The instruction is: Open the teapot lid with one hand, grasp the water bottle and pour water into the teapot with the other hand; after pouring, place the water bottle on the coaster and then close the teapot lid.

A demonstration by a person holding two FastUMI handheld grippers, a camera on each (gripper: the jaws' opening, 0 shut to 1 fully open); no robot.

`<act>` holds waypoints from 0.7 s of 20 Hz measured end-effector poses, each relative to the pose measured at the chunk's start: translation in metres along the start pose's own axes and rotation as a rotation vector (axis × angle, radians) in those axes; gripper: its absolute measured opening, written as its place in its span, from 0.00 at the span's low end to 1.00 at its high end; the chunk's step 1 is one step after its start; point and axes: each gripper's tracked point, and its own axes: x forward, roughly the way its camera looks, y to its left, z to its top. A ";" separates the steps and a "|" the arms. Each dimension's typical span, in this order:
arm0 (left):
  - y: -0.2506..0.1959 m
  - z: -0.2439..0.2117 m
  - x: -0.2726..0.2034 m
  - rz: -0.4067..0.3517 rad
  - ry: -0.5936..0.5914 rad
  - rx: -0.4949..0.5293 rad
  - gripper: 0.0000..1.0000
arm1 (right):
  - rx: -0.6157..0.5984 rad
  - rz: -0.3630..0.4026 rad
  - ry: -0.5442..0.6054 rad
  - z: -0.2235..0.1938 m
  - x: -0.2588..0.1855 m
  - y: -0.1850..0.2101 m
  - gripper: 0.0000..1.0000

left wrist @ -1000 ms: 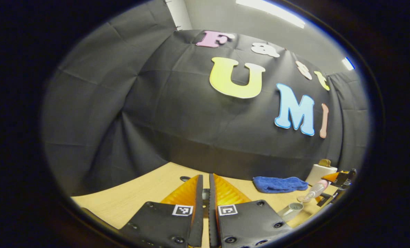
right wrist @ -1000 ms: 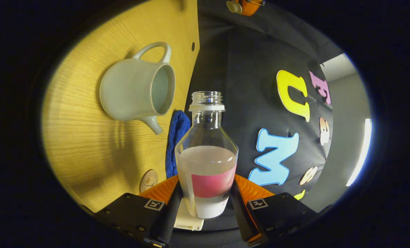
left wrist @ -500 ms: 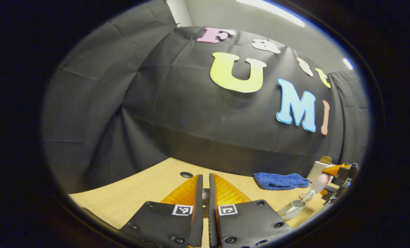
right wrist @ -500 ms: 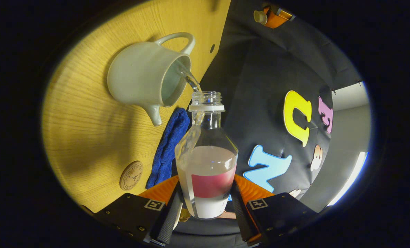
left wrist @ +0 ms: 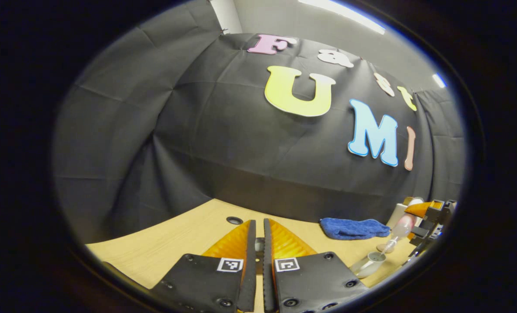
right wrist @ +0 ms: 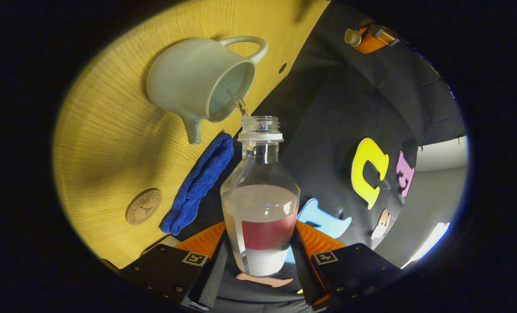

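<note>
My right gripper (right wrist: 261, 232) is shut on a clear water bottle (right wrist: 260, 204) with a red label, tipped over. A thin stream of water runs from the bottle's open neck into the mouth of the pale teapot (right wrist: 199, 80), which stands lidless on the wooden table (right wrist: 110, 143). The round wooden coaster (right wrist: 143, 206) lies on the table beside a blue cloth (right wrist: 199, 182). My left gripper (left wrist: 258, 225) is held above the table, shut on the teapot lid (right wrist: 351, 37). In the left gripper view the teapot (left wrist: 370, 262), the bottle (left wrist: 398, 229) and the right gripper (left wrist: 428, 217) are at the far right.
The blue cloth (left wrist: 351, 228) lies against the booth wall behind the teapot. A white box (left wrist: 398, 212) stands behind the bottle. A cable hole (left wrist: 234, 220) is set into the table near the wall.
The right gripper has tipped the bottle further over the teapot, and water now streams from its neck into the pot. The left gripper has hardly moved.
</note>
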 end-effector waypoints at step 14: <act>-0.003 -0.005 0.003 -0.008 0.015 0.013 0.13 | -0.123 -0.071 -0.060 0.007 0.002 -0.021 0.72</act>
